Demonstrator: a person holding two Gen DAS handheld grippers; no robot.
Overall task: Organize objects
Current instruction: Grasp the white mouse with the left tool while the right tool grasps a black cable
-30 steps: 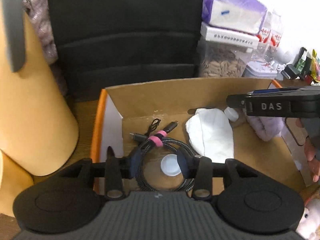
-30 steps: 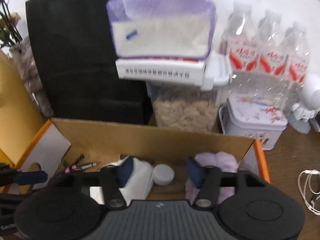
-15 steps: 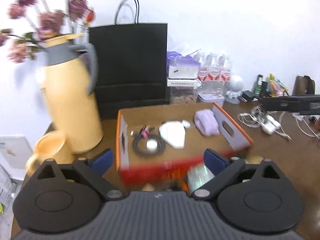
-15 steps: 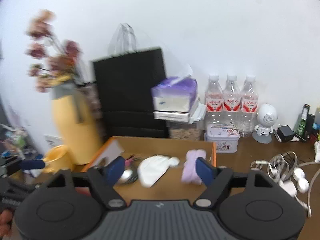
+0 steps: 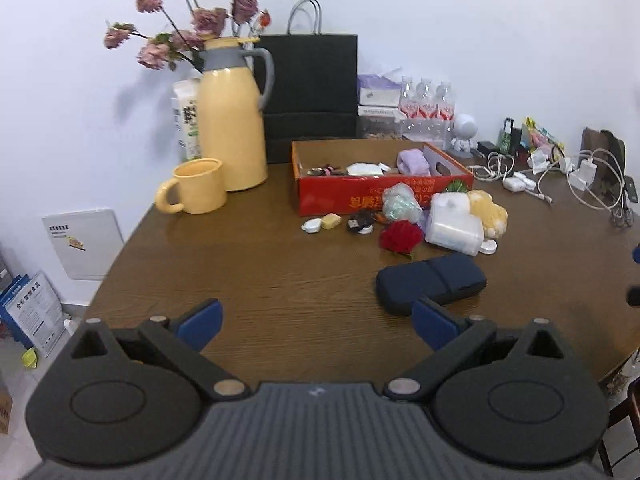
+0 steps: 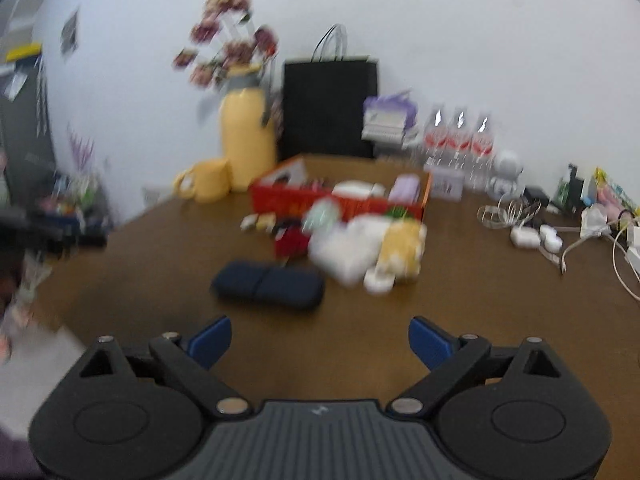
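A red cardboard box [image 5: 384, 200] stands mid-table with a coiled cable, a white cloth and a purple bundle inside. In front of it lie a red rose [image 5: 401, 236], a white plastic container [image 5: 454, 224], a yellow plush [image 5: 490, 210], small caps and a dark blue case [image 5: 432, 282]. My left gripper [image 5: 316, 320] hovers over bare table near the front edge, open and holding nothing, with the case just beyond its right finger. In the blurred right wrist view my right gripper [image 6: 320, 340] is opening with nothing between its jaws, and the dark blue case [image 6: 268, 284] and the box [image 6: 280, 200] lie ahead.
A yellow thermos jug [image 5: 232, 128] with flowers and a yellow mug [image 5: 198, 192] stand left of the box. Behind it are a black paper bag [image 5: 312, 88] and water bottles [image 5: 426, 108]. Tangled cables and chargers [image 5: 560, 176] fill the right. The table's left edge [image 5: 120, 256] drops to the floor.
Both grippers have pulled back out of the box towards the table's front edge and risen a little. Their jaws spread wide, and the coiled cable stayed in the box.
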